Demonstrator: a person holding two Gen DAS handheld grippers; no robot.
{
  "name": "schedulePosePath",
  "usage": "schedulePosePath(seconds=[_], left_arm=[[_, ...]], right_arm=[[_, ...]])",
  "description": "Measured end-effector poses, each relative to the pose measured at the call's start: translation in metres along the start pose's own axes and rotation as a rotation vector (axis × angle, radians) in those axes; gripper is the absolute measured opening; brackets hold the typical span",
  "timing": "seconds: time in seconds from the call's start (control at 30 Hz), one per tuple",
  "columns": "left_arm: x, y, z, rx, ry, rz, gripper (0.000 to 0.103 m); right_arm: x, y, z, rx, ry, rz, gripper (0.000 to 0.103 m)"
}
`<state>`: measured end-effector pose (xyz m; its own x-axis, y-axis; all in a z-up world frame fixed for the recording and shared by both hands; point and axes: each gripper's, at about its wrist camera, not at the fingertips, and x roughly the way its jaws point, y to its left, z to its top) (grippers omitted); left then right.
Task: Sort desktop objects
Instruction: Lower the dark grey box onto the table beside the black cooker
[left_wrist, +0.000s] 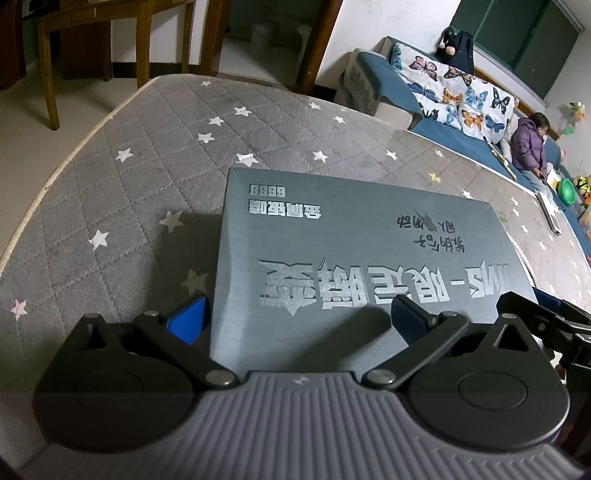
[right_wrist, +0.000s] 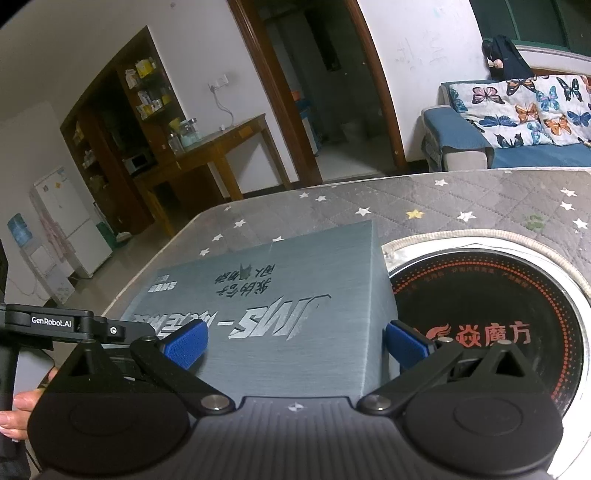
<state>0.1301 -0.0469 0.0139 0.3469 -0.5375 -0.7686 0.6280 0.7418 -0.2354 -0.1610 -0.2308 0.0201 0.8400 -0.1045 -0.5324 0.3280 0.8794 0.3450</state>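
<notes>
Both your grippers, left (left_wrist: 299, 317) and right (right_wrist: 295, 343), gaped wide astride the grey box (left_wrist: 354, 258), gripping nothing. The hotplate (right_wrist: 491, 317) crowded its right edge; the quilted tabletop (left_wrist: 147, 177) beyond lay free.

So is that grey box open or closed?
Closed, it seems: the grey box lies flat on the starry quilted cover, its printed lid unbroken, with no raised flap or gap showing.

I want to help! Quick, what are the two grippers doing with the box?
Left gripper: open, one finger on each side of the box's left corner, not squeezing.
Right gripper: open, straddling the box's right corner.
</notes>
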Motion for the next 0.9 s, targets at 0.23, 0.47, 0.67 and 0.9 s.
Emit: schedulePosePath(seconds=[0.23,0.47,0.67,0.9], left_arm=[[0.001,0.002,-0.003,-0.004,0.009,0.001,0.103],[-0.004,-0.001,-0.008,0.015,-0.004,0.02,0.103],[-0.012,-0.005,-0.016,0.028,-0.017,0.035,0.103],[-0.024,-0.012,-0.028,0.059,-0.045,0.065,0.103]], right_arm=[[0.0,0.001,-0.002,-0.001,-0.002,-0.002,0.103],[-0.004,0.003,-0.003,-0.006,-0.007,-0.005,0.103],[-0.008,0.005,-0.004,-0.017,-0.013,-0.009,0.103],[-0.016,0.011,-0.007,-0.039,-0.023,-0.013,0.103]])
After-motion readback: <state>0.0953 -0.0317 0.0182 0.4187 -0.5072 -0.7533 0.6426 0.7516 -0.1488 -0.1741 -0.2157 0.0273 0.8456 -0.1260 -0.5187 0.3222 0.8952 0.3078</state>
